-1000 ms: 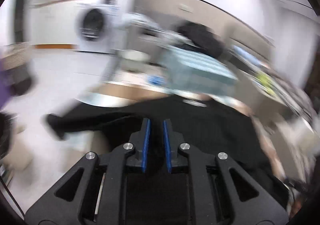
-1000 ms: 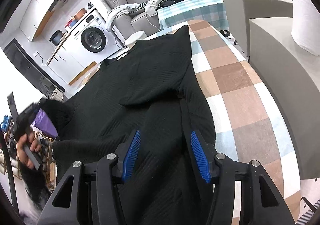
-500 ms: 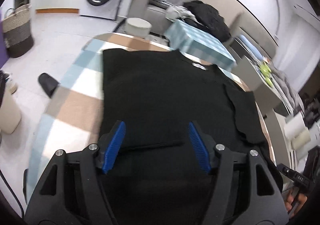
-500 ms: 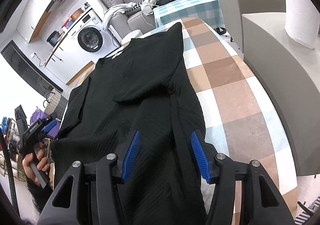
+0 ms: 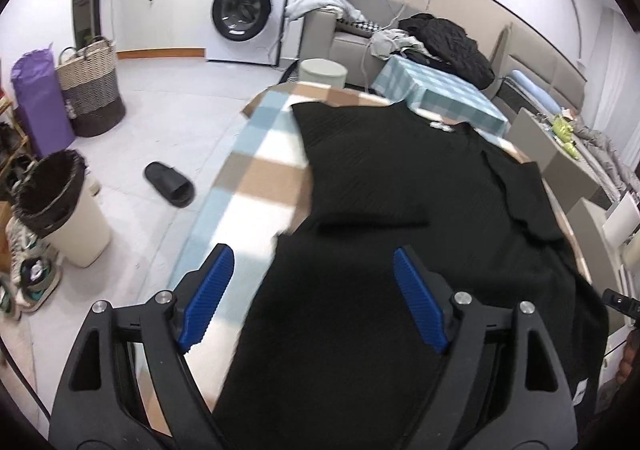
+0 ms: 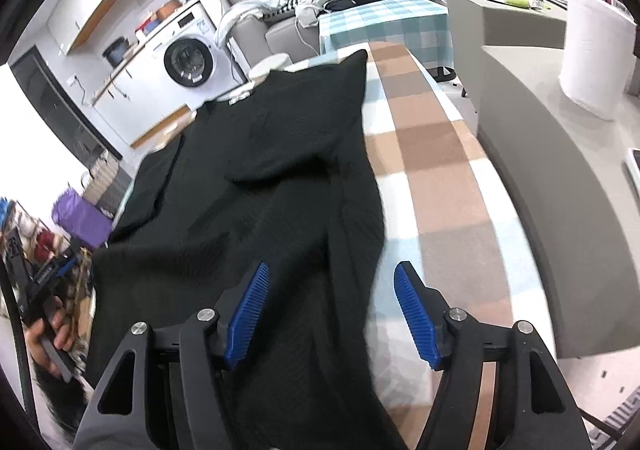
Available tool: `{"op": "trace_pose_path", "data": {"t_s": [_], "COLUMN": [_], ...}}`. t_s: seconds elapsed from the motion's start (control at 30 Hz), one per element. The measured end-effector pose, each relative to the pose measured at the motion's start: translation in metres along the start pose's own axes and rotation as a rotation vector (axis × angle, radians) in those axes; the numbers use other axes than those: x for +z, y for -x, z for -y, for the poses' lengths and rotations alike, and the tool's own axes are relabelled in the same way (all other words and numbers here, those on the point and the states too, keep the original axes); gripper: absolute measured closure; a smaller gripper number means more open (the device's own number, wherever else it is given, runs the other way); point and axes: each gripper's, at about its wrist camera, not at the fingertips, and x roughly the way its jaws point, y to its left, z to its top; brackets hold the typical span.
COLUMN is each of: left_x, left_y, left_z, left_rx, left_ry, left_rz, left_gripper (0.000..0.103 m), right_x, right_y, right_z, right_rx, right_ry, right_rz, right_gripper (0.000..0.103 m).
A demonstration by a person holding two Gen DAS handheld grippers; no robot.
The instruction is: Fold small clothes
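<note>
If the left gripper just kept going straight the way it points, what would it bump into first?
Most likely the black garment spread on the checked table. The open left gripper points right over it, though depth is hard to judge.

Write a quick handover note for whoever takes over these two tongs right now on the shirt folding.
Left tongs: open, holding nothing, over the near left edge of the black top.
Right tongs: open, holding nothing, over its near right edge.
The top lies spread on the checked table cover, collar at the far end.
Done: both sleeves appear folded inward over the body.
Left: probably grip the near hem and fold it toward the collar.
</note>
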Motion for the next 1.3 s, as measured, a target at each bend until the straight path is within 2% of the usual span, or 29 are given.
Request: {"op": "trace_pose_path", "data": {"t_s": [0.1, 0.13, 0.17, 0.23, 0.3, 0.33, 0.43, 0.47, 0.57, 0.63, 0.7, 0.83, 0.9, 0.93, 0.97, 1.0, 1.03, 1.07, 1.13, 1.3], "left_x": [-0.018, -0.023, -0.030, -0.038, -0.045, -0.047, -0.054, -0.056, -0.061, -0.061, -0.063, -0.064, -0.063, -0.063, -0.063, -0.064, -0.064, -0.064, -0.064, -0.068], "left_y": [0.009, 0.010, 0.011, 0.012, 0.013, 0.013, 0.015, 0.014, 0.008, 0.002, -0.004, -0.013, -0.017, -0.019, -0.020, -0.021, -0.021, -0.019, -0.012, 0.012], "left_z": [-0.014, -0.017, -0.022, -0.026, -0.029, -0.031, -0.037, -0.039, -0.039, -0.036, -0.033, -0.023, -0.019, -0.018, -0.017, -0.017, -0.017, -0.017, -0.019, -0.019], "left_rx": [0.013, 0.011, 0.012, 0.016, 0.025, 0.032, 0.040, 0.041, 0.041, 0.039, 0.028, -0.004, -0.008, -0.012, -0.017, -0.019, -0.018, -0.018, -0.020, -0.041], "left_ry": [0.020, 0.027, 0.037, 0.046, 0.051, 0.051, 0.059, 0.062, 0.056, 0.046, 0.036, 0.009, 0.004, 0.003, 0.003, 0.003, 0.002, -0.001, -0.001, -0.029], "left_rz": [-0.015, -0.023, -0.031, -0.044, -0.050, -0.054, -0.064, -0.073, -0.101, -0.120, -0.139, -0.167, -0.169, -0.169, -0.172, -0.173, -0.166, -0.150, -0.111, -0.039], "left_gripper": [0.023, 0.023, 0.023, 0.023, 0.023, 0.023, 0.023, 0.023, 0.023, 0.023, 0.023, 0.023, 0.031, 0.045, 0.064, 0.074, 0.089, 0.098, 0.101, 0.102], "right_x": [-0.012, -0.015, -0.017, -0.017, -0.011, -0.006, 0.007, 0.009, 0.006, -0.002, -0.015, -0.031, -0.034, -0.034, -0.033, -0.032, -0.030, -0.029, -0.028, -0.031], "right_y": [-0.005, -0.010, -0.015, -0.026, -0.022, -0.017, -0.011, -0.012, -0.014, -0.010, -0.007, -0.010, -0.010, -0.010, -0.010, -0.010, -0.010, -0.008, -0.003, 0.009], "right_z": [0.003, 0.003, 0.002, -0.002, 0.000, 0.005, 0.026, 0.033, 0.041, 0.042, 0.044, 0.038, 0.034, 0.032, 0.029, 0.027, 0.025, 0.022, 0.017, 0.017], "right_rx": [0.002, 0.015, 0.031, 0.072, 0.108, 0.104, 0.066, 0.058, 0.061, 0.077, 0.107, 0.104, 0.100, 0.111, 0.123, 0.131, 0.136, 0.141, 0.143, 0.144], "right_ry": [0.022, 0.029, 0.037, 0.069, 0.070, 0.036, -0.064, -0.089, -0.083, -0.062, -0.039, 0.011, 0.028, 0.039, 0.047, 0.057, 0.069, 0.088, 0.115, 0.117], "right_rz": [-0.040, -0.057, -0.073, -0.094, -0.025, 0.024, 0.085, 0.072, 0.015, 0.006, -0.018, -0.043, -0.025, -0.013, -0.003, 0.009, 0.021, 0.051, 0.097, 0.178], "right_gripper": [0.037, 0.040, 0.047, 0.084, 0.096, 0.097, 0.097, 0.095, 0.080, 0.057, 0.055, 0.055, 0.055, 0.055, 0.057, 0.065, 0.076, 0.080, 0.096, 0.098]}}
